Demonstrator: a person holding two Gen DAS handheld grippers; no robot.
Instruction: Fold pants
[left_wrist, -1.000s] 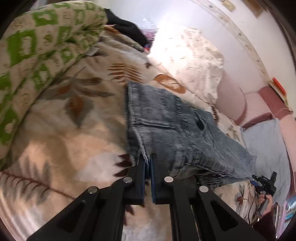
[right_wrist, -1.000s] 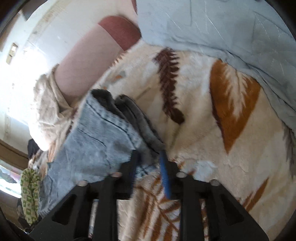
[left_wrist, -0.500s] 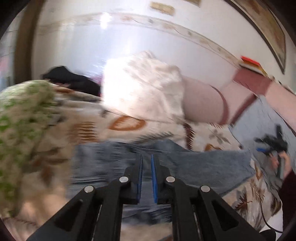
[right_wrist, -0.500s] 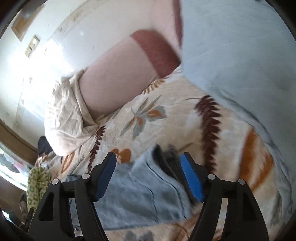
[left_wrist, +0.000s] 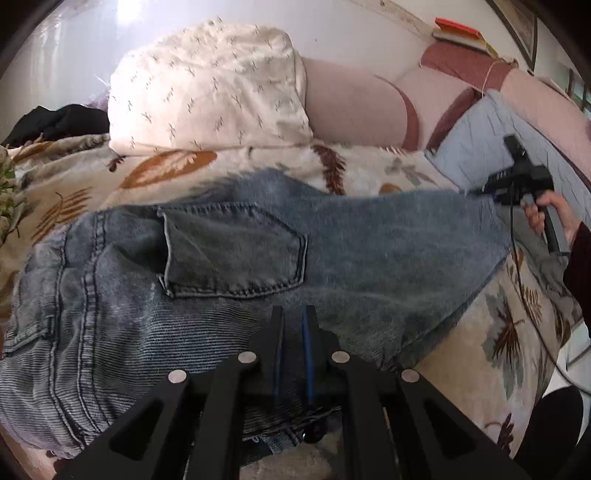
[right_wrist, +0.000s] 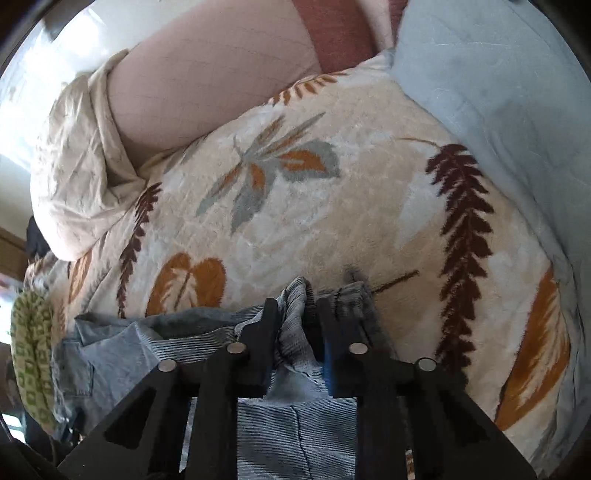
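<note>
The faded blue denim pants (left_wrist: 332, 258) look thick and a bit heavy, but they are soft and floppy, so I think they will bend and sag wherever nobody holds them. They do not look slippery and they will not break. Good spots to take hold of should be the thick edges: the waistband at one end and the leg hems at the other, since the stitched seams give more to pinch.

The pants lie stretched out flat on the bed, on top of a fluffy cream blanket with brown, orange and grey leaf shapes (right_wrist: 295, 221). They are washed-out blue with lighter patches. A square back pocket (left_wrist: 236, 251) with pale stitching faces up. The waist end is bunched and wrinkly. The leg end is frayed and grey at the tip.

The left claw (left_wrist: 293, 325) is nearly closed, with just a thin gap, and it rests low over the seat of the pants. I cannot tell if any cloth is caught in it. The right claw (right_wrist: 297, 314) is pinching the leg hems, with cloth bunched up between its two fingers.

Behind the blanket sit a white crumpled pillow with tiny marks (left_wrist: 210, 88), a long pink bolster cushion (left_wrist: 354, 107) and a pale blue quilted cover (right_wrist: 498, 74). A green and white patterned cloth (right_wrist: 31, 350) lies off to one side.
</note>
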